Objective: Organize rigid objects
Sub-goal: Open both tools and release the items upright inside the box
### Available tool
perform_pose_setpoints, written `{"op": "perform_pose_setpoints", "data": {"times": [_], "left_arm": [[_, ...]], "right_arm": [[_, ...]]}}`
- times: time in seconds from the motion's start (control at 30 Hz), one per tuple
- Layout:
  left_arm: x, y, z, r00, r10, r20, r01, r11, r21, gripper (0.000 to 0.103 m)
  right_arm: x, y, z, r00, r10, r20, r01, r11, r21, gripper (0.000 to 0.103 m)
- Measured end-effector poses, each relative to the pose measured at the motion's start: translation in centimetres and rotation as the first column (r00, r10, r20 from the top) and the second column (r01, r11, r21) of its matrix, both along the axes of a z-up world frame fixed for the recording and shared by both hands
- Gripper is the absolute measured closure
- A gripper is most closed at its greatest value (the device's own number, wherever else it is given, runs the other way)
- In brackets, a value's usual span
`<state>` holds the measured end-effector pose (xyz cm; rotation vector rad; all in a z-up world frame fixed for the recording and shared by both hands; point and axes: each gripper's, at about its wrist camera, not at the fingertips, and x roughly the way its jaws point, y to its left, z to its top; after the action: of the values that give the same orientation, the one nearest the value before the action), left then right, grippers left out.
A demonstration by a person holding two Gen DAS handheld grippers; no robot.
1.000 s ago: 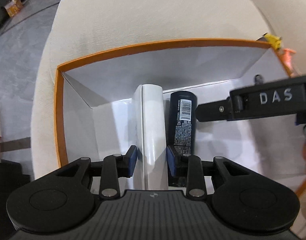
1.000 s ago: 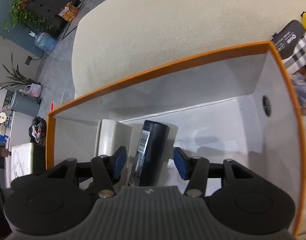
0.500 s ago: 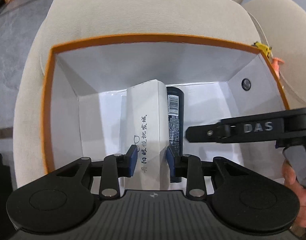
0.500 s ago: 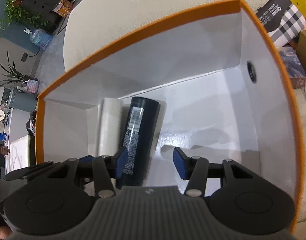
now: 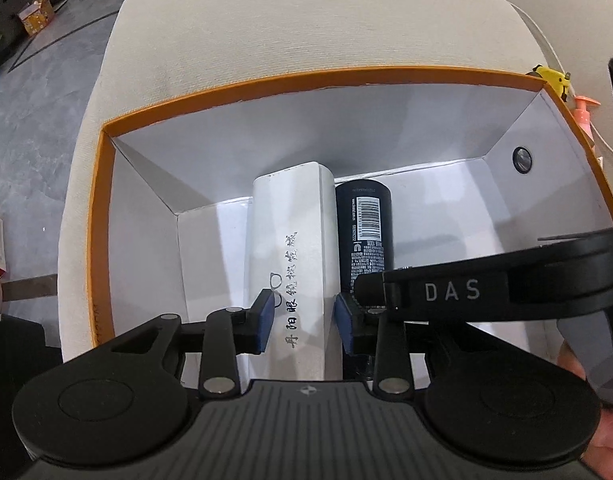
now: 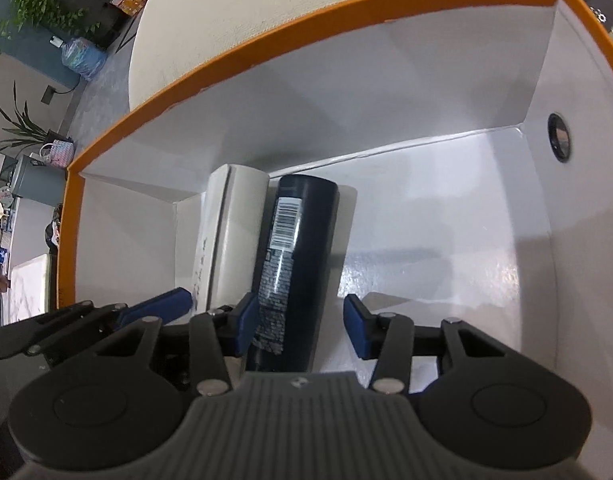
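Note:
A white box with an orange rim sits on a cream cushion. Inside lie a long white carton with black lettering and, touching its right side, a dark cylindrical can with a barcode. My left gripper is shut on the near end of the white carton. My right gripper is open around the near end of the dark can, its pads apart from it. The white carton lies left of the can there. The right gripper's arm crosses the left wrist view.
The box's right half holds nothing; a round hole is in its right wall. Beyond the box's right corner lie a yellow item and a pink pump bottle. Grey floor lies left of the cushion.
The white carton has been turned so its lettered face shows and now lies against the can. My right gripper moved closer over the can, still open.

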<state>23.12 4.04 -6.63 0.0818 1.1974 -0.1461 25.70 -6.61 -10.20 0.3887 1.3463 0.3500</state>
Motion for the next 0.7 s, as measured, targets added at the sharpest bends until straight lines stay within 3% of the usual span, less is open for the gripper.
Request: {"op": "perform_pose_setpoints", "data": {"times": [0.13,0.3,0.4,0.5,0.7], "left_arm": [[-0.3,0.1,-0.1,1.000,0.016,0.008,-0.016,1.000,0.014,0.061],[-1.1,-0.3,-0.6,0.999,0.046,0.030,-0.049,0.992,0.113,0.060],[-1.3,-0.2,-0.8,0.997,0.074,0.037,-0.078,0.988,0.134,0.058],[-1.2,0.5,-1.0,0.994,0.104,0.018,-0.105,0.990,0.096,0.054],[-1.9,2.3,-0.1,0.992,0.118,0.032,-0.117,0.992,-0.035,0.059]], "right_arm": [[0.4,-0.1,-0.1,1.000,0.006,0.010,-0.006,1.000,-0.007,0.057],[0.9,0.1,0.0,0.999,0.015,0.029,-0.014,1.000,-0.023,0.060],[1.2,0.4,-0.4,0.999,0.028,0.028,-0.028,1.000,-0.007,0.065],[1.4,1.0,-0.8,0.998,0.049,0.034,-0.049,0.999,-0.003,0.067],[1.7,2.4,-0.9,0.994,0.103,0.047,-0.103,0.995,-0.004,0.067]]}}
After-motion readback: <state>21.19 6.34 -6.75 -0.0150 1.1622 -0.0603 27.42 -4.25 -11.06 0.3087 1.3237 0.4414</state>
